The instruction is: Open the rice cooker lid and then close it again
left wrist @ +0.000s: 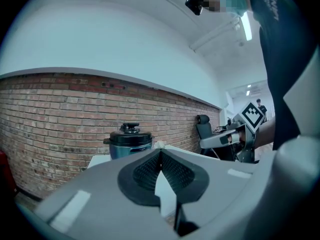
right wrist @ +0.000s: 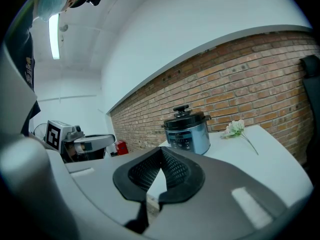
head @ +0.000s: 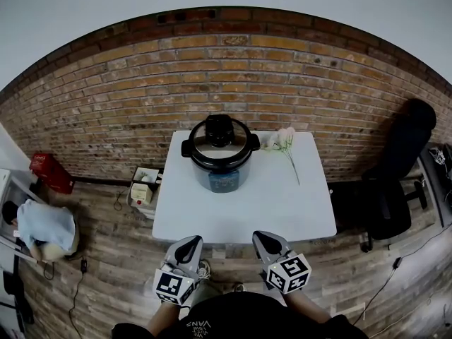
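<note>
A silver rice cooker (head: 219, 154) with a black lid and top knob stands at the back of the white table (head: 240, 210), its lid down. The cooker (left wrist: 129, 140) shows beyond the left jaws, and the cooker (right wrist: 187, 129) also stands past the right jaws. Both grippers hover off the table's near edge, well short of the cooker. My left gripper (head: 189, 246) is shut with nothing in it. My right gripper (head: 266, 241) is shut and empty too. In the left gripper view the right gripper (left wrist: 212, 141) appears at the side.
A white artificial flower (head: 284, 143) lies on the table to the cooker's right. A black office chair (head: 395, 168) stands at the right, by the brick wall. A small box (head: 143, 187) and a red case (head: 49, 171) sit on the floor at the left, near a crouching person (head: 39, 226).
</note>
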`<action>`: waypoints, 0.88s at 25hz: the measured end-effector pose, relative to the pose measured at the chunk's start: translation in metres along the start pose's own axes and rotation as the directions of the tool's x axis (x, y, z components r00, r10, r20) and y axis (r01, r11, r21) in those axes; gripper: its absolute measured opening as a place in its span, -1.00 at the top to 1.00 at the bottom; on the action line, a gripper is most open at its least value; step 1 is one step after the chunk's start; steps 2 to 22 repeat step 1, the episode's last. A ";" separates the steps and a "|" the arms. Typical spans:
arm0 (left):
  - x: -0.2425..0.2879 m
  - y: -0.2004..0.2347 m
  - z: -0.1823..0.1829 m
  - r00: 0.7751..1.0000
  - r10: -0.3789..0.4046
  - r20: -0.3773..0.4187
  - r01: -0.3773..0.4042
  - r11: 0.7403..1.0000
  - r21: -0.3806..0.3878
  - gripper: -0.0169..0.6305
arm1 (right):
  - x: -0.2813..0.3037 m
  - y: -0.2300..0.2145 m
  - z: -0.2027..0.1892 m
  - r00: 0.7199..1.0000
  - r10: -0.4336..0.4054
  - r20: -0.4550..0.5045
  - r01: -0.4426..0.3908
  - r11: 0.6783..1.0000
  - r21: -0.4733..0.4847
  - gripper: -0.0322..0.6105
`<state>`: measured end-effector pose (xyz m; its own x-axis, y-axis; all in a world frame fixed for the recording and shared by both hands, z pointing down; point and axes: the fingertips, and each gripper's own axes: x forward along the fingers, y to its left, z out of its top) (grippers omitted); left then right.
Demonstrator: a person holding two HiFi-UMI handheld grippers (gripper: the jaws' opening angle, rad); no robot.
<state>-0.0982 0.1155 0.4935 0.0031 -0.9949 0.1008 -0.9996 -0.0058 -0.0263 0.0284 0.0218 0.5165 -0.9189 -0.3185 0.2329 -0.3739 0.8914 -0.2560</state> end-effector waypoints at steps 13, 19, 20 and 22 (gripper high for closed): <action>0.000 0.000 0.000 1.000 0.000 -0.001 0.000 1.000 0.002 0.94 | 0.000 0.000 0.000 1.000 0.000 0.000 0.000 1.000 -0.001 0.89; 0.000 0.000 0.000 1.000 0.000 -0.001 0.000 1.000 0.002 0.94 | 0.000 0.000 0.000 1.000 0.000 0.000 0.000 1.000 -0.001 0.89; 0.000 0.000 0.000 1.000 0.000 -0.001 0.000 1.000 0.002 0.94 | 0.000 0.000 0.000 1.000 0.000 0.000 0.000 1.000 -0.001 0.89; 0.000 0.000 0.000 1.000 0.000 -0.001 0.000 1.000 0.002 0.94 | 0.000 0.000 0.000 1.000 0.000 0.000 0.000 1.000 -0.001 0.89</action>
